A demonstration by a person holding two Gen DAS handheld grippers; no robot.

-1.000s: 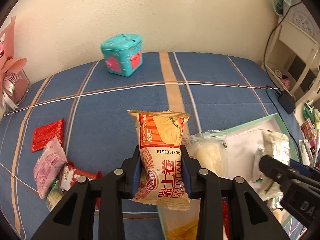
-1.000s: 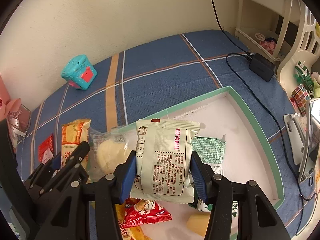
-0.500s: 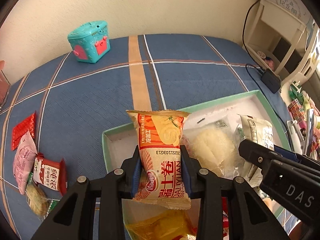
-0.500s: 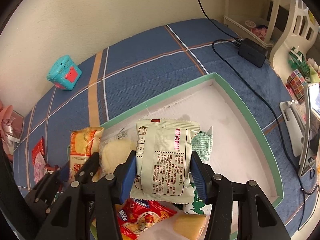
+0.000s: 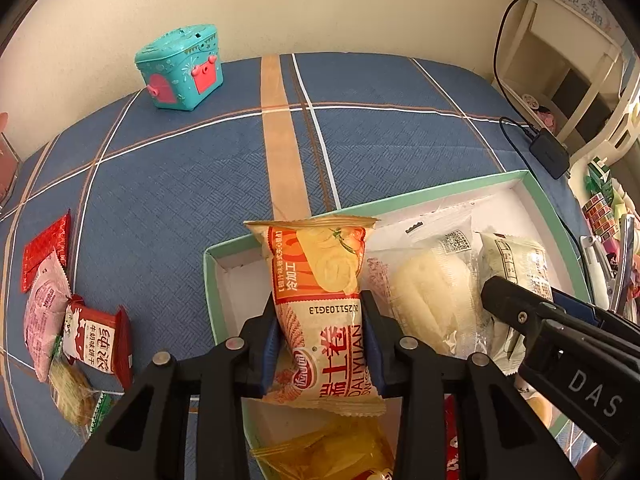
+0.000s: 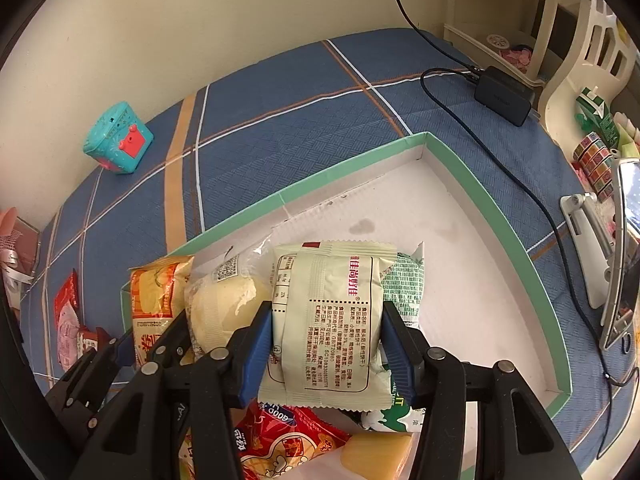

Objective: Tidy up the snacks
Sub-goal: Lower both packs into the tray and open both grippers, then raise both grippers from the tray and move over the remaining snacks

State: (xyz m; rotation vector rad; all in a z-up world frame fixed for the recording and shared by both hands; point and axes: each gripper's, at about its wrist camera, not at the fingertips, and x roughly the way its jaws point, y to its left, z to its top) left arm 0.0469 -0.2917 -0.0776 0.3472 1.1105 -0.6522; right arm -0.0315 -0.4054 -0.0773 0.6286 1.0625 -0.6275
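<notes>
My left gripper (image 5: 320, 340) is shut on an orange roll-cake packet (image 5: 320, 288) and holds it above the left end of the green-rimmed white box (image 5: 440, 190). My right gripper (image 6: 326, 344) is shut on a cream biscuit packet (image 6: 332, 312) over the middle of the same box (image 6: 352, 160). A clear-wrapped bun (image 5: 428, 300) lies in the box between the two packets. Yellow (image 5: 332, 448) and red (image 6: 288, 440) snack bags lie near the box's front. The left gripper also shows at the left of the right wrist view (image 6: 136, 344).
Several loose snack packets (image 5: 60, 304) lie on the blue plaid cloth at the left. A teal toy chest (image 5: 180, 68) stands at the back by the wall. A black charger and cable (image 6: 500, 94) lie at the right, by a cream shelf (image 6: 520, 8).
Both grippers have moved forward and lower over the box with their packets. The left one came from over the cloth to over the box's left end.
</notes>
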